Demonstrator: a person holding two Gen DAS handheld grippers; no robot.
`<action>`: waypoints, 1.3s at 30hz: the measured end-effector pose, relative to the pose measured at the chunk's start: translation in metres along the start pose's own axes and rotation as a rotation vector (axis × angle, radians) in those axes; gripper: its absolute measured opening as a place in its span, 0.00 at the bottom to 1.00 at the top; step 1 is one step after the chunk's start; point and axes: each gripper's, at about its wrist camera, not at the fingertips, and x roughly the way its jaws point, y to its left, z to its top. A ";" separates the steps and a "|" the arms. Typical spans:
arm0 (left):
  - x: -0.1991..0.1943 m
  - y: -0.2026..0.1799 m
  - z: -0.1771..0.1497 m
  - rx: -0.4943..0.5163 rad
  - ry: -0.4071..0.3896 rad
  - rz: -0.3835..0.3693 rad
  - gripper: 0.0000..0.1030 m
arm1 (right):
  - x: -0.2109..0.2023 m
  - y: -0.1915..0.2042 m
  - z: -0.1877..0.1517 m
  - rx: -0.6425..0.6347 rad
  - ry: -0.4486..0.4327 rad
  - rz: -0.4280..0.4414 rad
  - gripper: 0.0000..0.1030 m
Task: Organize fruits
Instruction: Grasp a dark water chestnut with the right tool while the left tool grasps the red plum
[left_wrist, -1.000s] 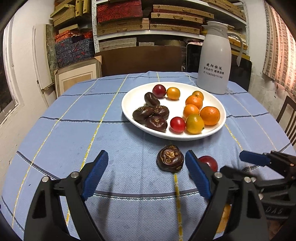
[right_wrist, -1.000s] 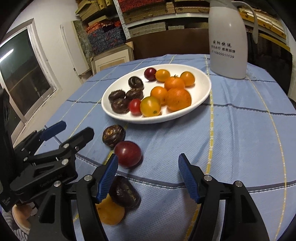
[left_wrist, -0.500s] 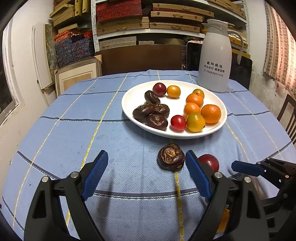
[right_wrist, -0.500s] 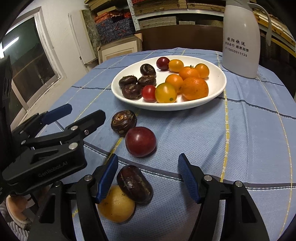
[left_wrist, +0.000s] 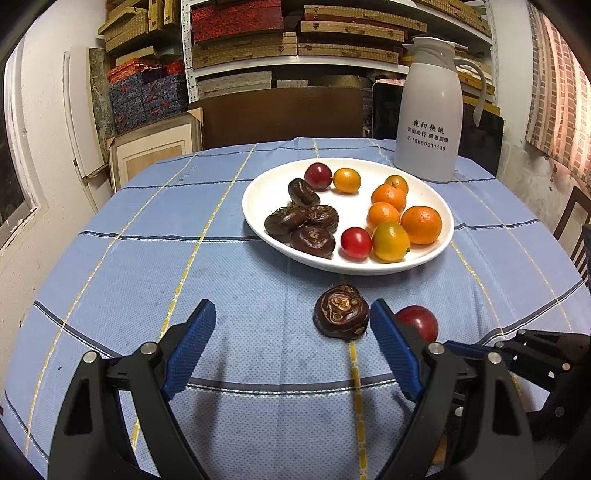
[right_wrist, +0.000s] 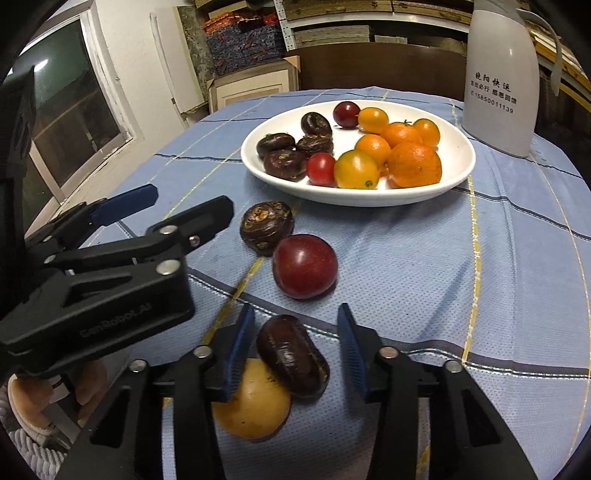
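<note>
Blue checked tablecloth (left_wrist: 258, 295), cluttered shelves (left_wrist: 295, 40) behind; left gripper (left_wrist: 291, 343) fingers wide, empty; right gripper (right_wrist: 295, 350) fingers closing, apparently gripping nothing.

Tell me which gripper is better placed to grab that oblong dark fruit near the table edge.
Right. The right gripper brackets the oblong dark fruit, jaws closing; the left gripper sits open, aside.
</note>
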 end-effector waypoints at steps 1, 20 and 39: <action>0.000 0.000 0.000 0.001 0.000 0.000 0.81 | 0.000 0.001 0.000 -0.003 0.000 0.004 0.37; 0.004 -0.001 -0.002 0.004 0.010 0.001 0.81 | -0.013 0.009 -0.016 -0.035 0.004 0.024 0.35; 0.002 -0.013 -0.006 0.069 0.020 -0.059 0.82 | -0.027 0.005 -0.033 -0.058 0.010 0.014 0.28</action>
